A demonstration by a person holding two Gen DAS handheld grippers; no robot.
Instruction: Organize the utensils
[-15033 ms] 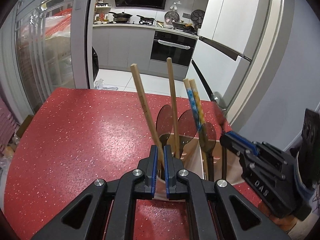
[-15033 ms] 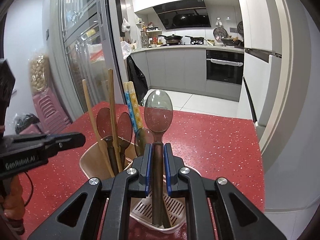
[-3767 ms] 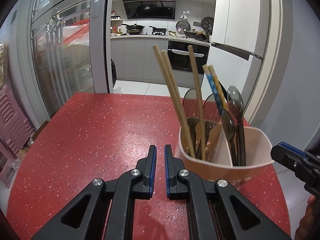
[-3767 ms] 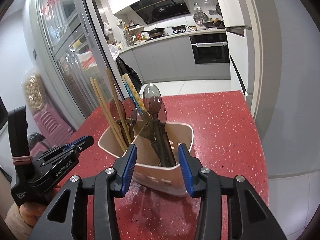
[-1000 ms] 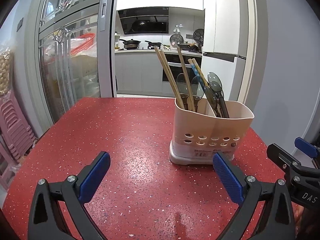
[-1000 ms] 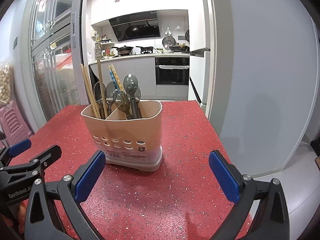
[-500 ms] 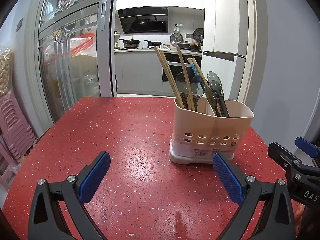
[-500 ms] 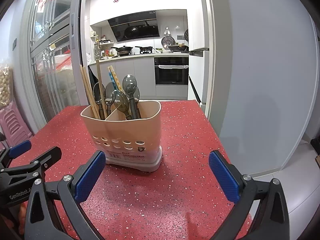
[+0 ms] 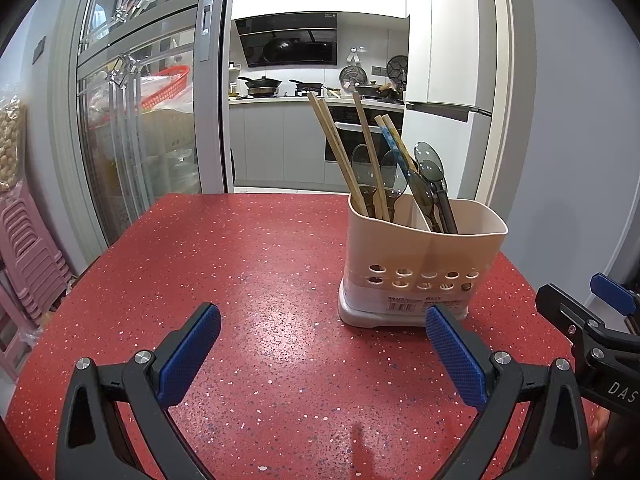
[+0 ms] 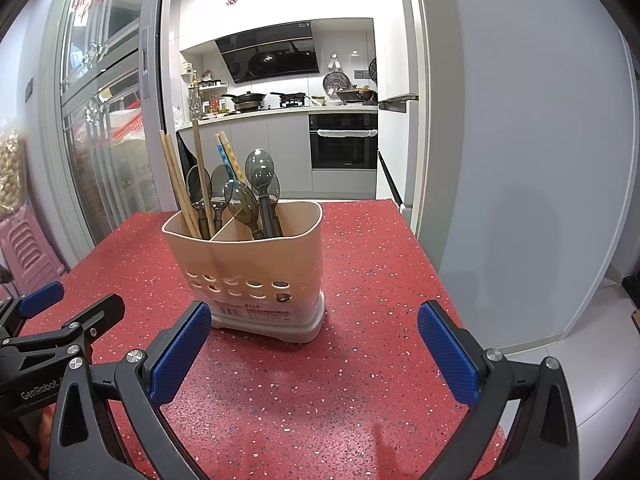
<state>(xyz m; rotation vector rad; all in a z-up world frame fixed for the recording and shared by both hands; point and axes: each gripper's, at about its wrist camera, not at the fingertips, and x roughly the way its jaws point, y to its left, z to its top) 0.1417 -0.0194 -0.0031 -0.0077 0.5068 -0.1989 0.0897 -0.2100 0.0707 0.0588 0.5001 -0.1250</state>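
Observation:
A beige two-compartment utensil holder [image 9: 420, 264] stands upright on the red speckled table [image 9: 248, 264]; it also shows in the right wrist view [image 10: 256, 268]. Its left compartment holds wooden chopsticks [image 9: 340, 156] and dark spoons; blue patterned chopsticks [image 10: 228, 156] and several grey spoons [image 10: 259, 176] stand by the divider and in the right compartment. My left gripper [image 9: 320, 344] is wide open and empty, low over the table, in front and left of the holder. My right gripper [image 10: 314, 340] is wide open and empty, in front and right of it.
The table's right edge [image 10: 432, 280] runs close to a grey wall. A glass sliding door [image 9: 132, 128] and pink stacked stools [image 9: 24, 248] stand at the left. A kitchen with oven [image 10: 344, 144] lies beyond the table's far edge.
Fifteen seconds ago the left gripper held a chopstick and the right a spoon at the holder. Both have since let go, opened wide and pulled back. Over the last second nothing visibly moved.

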